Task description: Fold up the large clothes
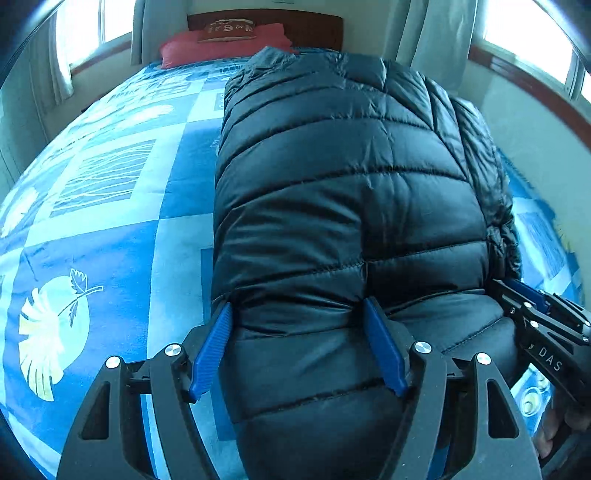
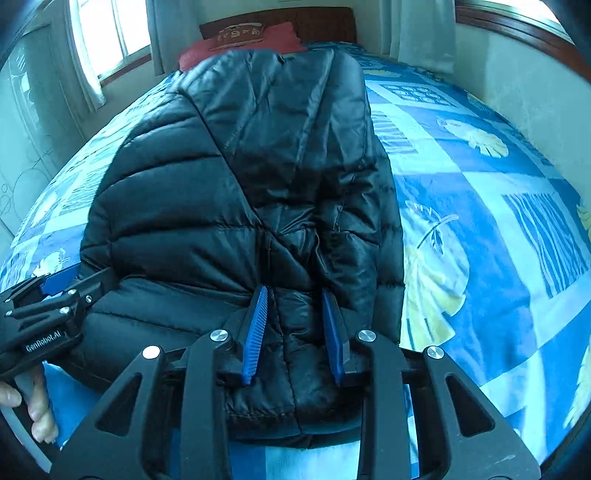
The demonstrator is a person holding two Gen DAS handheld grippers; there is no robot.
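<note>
Black puffer jacket [image 1: 332, 192] lies lengthwise on the bed [image 1: 110, 240], sleeves folded in, collar end far toward the red pillow [image 1: 221, 48] and headboard [image 1: 303, 26], hem near.

Left tool [image 1: 299, 314]: jaws set wide, straddling a thick bulge of the jacket's near-left hem; both blue pads [image 1: 212, 347] press into the padding, fabric dimpled at each. Holding the jacket.

Right tool [image 2: 295, 299]: jaws narrow, a pinched ridge of the near-right hem between them; pads [image 2: 255, 332] touch the fabric on both sides. Holding the jacket.

Each tool shows in the other's view, at the jacket's near corners, fingers [image 2: 40, 410] of a hand on the grip.

Bedspread is blue patchwork with pale leaf prints. Windows [image 1: 92, 26] with curtains on both sides of the far wall.
</note>
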